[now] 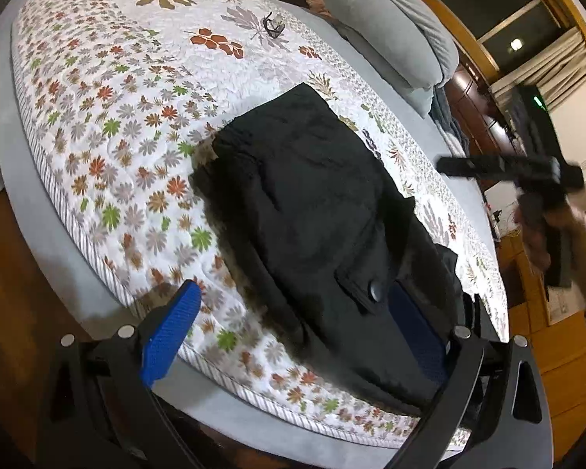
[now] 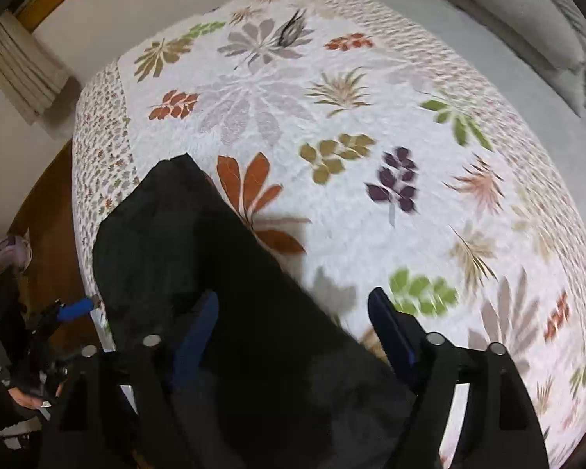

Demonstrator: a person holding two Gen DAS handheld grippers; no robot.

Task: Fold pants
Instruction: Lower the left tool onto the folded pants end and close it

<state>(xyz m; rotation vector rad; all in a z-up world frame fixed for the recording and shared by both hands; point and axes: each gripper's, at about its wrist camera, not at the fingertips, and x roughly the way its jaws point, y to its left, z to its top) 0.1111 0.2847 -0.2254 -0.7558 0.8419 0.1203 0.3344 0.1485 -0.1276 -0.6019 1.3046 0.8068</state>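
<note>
Black pants [image 1: 316,211] lie folded lengthwise on the floral quilt [image 1: 109,125], with a buttoned back pocket [image 1: 371,289] facing up near me. My left gripper [image 1: 293,324] is open, with blue pads; its fingers straddle the waist end just above the cloth, holding nothing. My right gripper [image 2: 293,312] is open too, hovering over the pants [image 2: 215,273] near their right edge, empty. The right gripper also shows in the left wrist view [image 1: 535,179], blurred, off the bed's right side.
The quilt covers a bed with a grey sheet [image 1: 50,242]. Grey pillows [image 1: 394,31] are piled at the head. A small dark object [image 1: 273,27] lies on the far quilt. Wooden floor [image 1: 15,312] surrounds the bed. Dark furniture [image 1: 484,117] stands to the right.
</note>
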